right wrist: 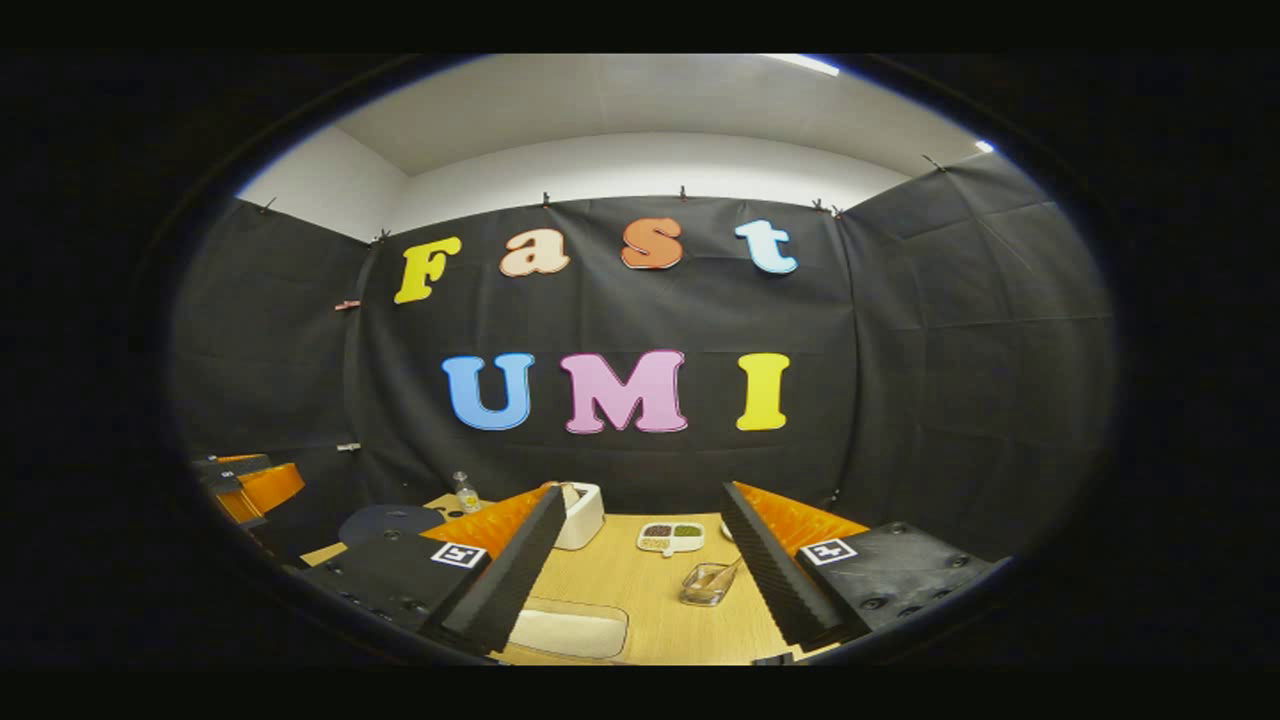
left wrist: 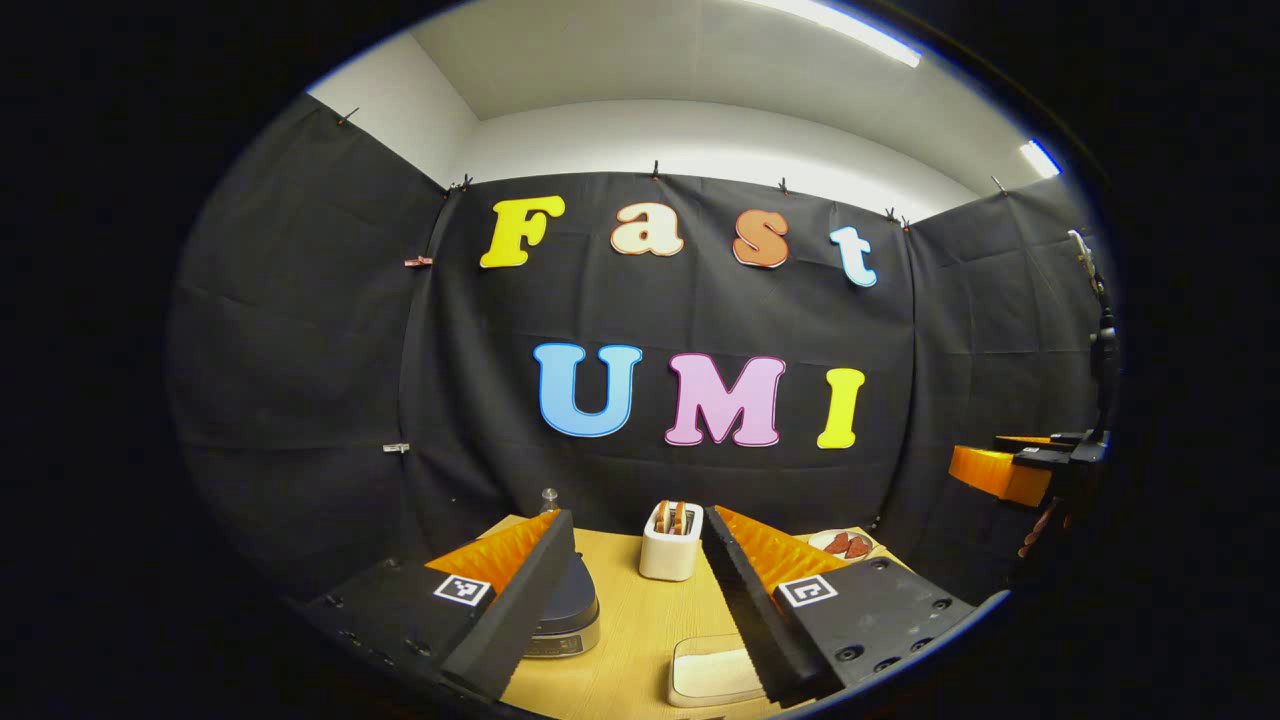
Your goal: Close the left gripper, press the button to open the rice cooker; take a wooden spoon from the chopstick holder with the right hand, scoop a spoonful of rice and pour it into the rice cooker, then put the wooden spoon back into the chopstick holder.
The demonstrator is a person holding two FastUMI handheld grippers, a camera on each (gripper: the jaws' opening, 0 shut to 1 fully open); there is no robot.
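Rice cooker (left wrist: pixel 565 610) sits at the left of my left gripper view, dark-lidded and shut, partly behind my left finger. My left gripper (left wrist: pixel 637 590) hangs above the wooden table (left wrist: pixel 640 640) with its fingers spread wide, touching nothing. Between them I see the white chopstick holder (left wrist: pixel 670 542) at the back, and a shallow white dish of rice (left wrist: pixel 712 670) close below. A small plate (left wrist: pixel 848 545) lies beyond my right finger, and my other gripper (left wrist: pixel 1010 470) floats at the far right edge.

In my right gripper view, the cooker's dark lid (right wrist: pixel 390 522) is at the left and the holder (right wrist: pixel 578 515) just past my left finger. My right gripper (right wrist: pixel 640 575) is also spread and empty, framing the rice dish (right wrist: pixel 568 630), a divided tray (right wrist: pixel 671 537) and a clear glass container (right wrist: pixel 708 583).
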